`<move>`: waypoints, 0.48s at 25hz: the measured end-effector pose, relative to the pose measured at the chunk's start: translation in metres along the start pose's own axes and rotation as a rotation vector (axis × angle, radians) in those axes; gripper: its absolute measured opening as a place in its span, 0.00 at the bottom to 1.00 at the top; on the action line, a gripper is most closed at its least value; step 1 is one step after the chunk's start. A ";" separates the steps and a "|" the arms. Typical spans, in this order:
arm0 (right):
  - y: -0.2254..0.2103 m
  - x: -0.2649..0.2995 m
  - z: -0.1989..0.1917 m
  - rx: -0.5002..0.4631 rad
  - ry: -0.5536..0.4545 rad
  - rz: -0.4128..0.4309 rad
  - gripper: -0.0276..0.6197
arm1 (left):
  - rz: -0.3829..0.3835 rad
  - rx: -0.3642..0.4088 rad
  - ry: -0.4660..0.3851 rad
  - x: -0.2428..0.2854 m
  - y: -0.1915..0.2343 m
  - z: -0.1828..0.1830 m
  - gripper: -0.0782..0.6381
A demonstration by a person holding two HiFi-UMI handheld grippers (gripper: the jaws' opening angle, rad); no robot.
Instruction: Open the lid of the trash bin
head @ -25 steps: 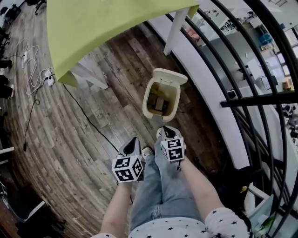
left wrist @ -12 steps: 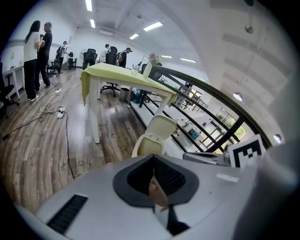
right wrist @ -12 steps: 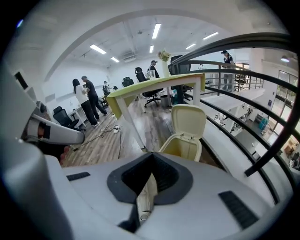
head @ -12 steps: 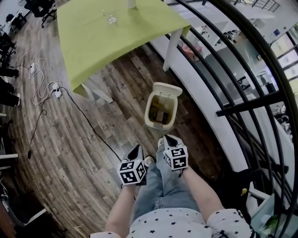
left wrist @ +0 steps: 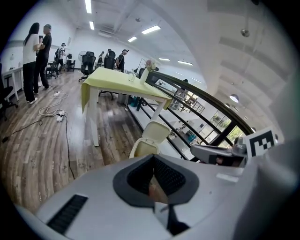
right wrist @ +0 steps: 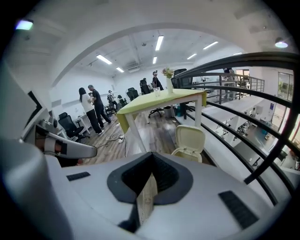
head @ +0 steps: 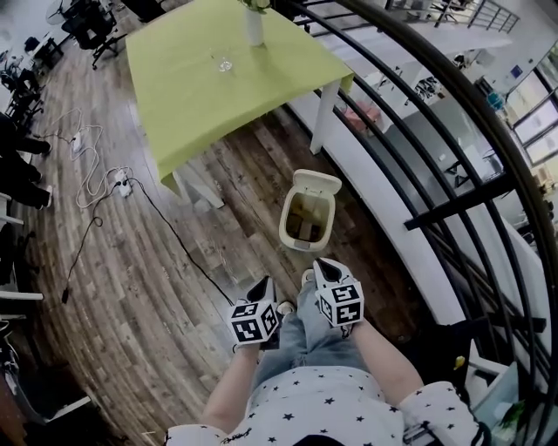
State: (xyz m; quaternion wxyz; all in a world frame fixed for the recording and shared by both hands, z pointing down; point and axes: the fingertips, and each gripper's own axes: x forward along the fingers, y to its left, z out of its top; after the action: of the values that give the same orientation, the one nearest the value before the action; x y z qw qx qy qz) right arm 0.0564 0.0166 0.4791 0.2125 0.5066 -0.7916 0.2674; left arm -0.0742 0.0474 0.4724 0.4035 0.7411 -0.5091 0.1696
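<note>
A cream trash bin (head: 305,219) stands on the wooden floor between the table leg and the railing base. Its lid (head: 316,182) is tipped up and back, and boxes show inside. The bin appears again in the left gripper view (left wrist: 142,148) and the right gripper view (right wrist: 185,152), lid upright (right wrist: 190,137). My left gripper (head: 259,286) and right gripper (head: 323,264) hang side by side above the person's jeans, short of the bin and apart from it. On both, the jaws stand together with nothing held.
A lime-green table (head: 209,87) with a vase (head: 253,24) and a glass (head: 225,63) stands beyond the bin, its white leg (head: 324,118) close by. A black railing (head: 453,196) runs along the right. A cable (head: 170,228) crosses the floor. People (left wrist: 36,54) stand far left.
The head view has pulled back and up, so the bin looks smaller and farther away and more of the table shows. Both grippers stay by the legs. The lid stays up.
</note>
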 end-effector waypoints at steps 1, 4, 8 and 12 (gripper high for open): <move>0.004 -0.007 0.004 -0.005 -0.009 0.005 0.03 | -0.003 0.001 -0.004 -0.004 -0.002 0.002 0.13; 0.015 -0.026 0.013 -0.024 -0.024 0.018 0.03 | -0.008 -0.006 -0.012 -0.017 -0.009 0.006 0.13; 0.025 -0.043 0.022 -0.053 -0.055 0.027 0.03 | -0.016 -0.015 -0.039 -0.030 -0.015 0.010 0.13; 0.031 -0.055 0.033 -0.062 -0.091 0.028 0.03 | -0.028 -0.013 -0.069 -0.041 -0.018 0.016 0.13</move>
State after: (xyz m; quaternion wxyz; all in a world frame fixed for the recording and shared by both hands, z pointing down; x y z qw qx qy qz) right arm 0.0474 0.0445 0.4142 0.1882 0.5003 -0.8154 0.2224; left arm -0.0781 0.0631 0.4277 0.3929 0.7508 -0.5136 0.1349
